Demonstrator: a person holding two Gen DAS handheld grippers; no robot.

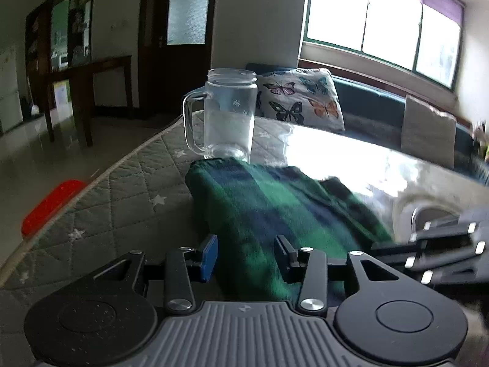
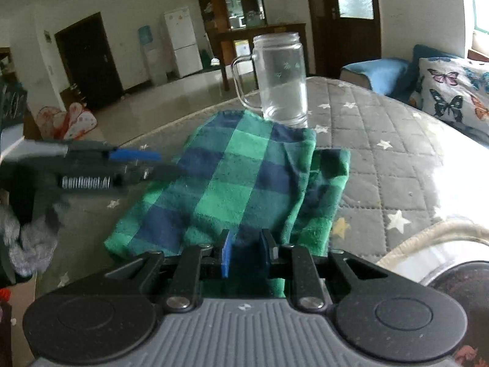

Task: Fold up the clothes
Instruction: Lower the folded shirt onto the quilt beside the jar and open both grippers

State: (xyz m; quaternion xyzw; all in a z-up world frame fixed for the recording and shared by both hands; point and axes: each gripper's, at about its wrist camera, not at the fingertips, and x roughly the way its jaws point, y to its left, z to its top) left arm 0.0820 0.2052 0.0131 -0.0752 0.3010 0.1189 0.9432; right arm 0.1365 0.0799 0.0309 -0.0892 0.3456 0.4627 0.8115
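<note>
Grippers (image 2: 246, 252) low over plaid cloth (image 2: 232, 183)

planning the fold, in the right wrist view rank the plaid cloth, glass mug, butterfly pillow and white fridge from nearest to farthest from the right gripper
1. plaid cloth, at the right gripper
2. glass mug, at the cloth's far edge
3. butterfly pillow, far right
4. white fridge, across the room
</note>
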